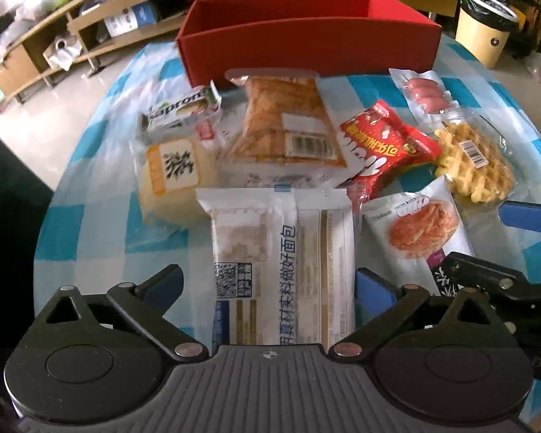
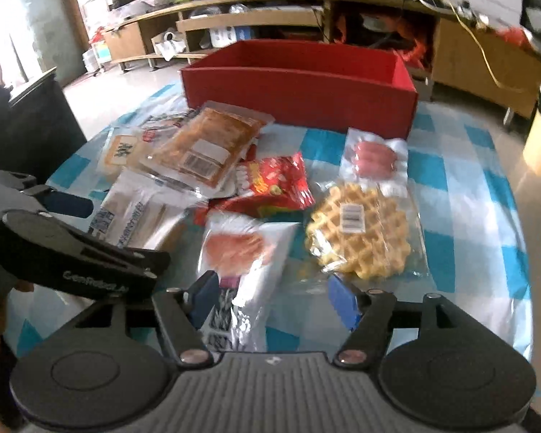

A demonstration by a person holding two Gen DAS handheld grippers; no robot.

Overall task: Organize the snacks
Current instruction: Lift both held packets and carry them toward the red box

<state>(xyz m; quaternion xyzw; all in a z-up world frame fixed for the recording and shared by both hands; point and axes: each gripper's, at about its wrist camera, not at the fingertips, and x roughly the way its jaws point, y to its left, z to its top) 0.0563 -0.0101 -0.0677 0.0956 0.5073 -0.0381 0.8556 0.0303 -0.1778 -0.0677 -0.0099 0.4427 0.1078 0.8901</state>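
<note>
A red open box [image 1: 306,43] [image 2: 299,86] stands at the far side of the table. Before it lies a heap of wrapped snacks. My left gripper [image 1: 270,285] is open, its jaws wide on either side of a long white bread packet [image 1: 281,259] [image 2: 137,216] that lies flat. My right gripper [image 2: 275,297] is open over the near end of a white packet with an orange picture [image 2: 241,252] [image 1: 418,227]; its right pad stands clear of the packet. A waffle [image 2: 360,231], sausages [image 2: 375,155] and a red bag [image 2: 274,184] lie just beyond.
An orange pastry packet [image 1: 288,122], a yellow cake [image 1: 173,173] and a green-white box [image 1: 180,112] lie at the heap's left. The blue-checked tablecloth [image 2: 469,187] is bare at the right. A bin [image 1: 483,25] and low shelves [image 2: 252,18] stand past the table.
</note>
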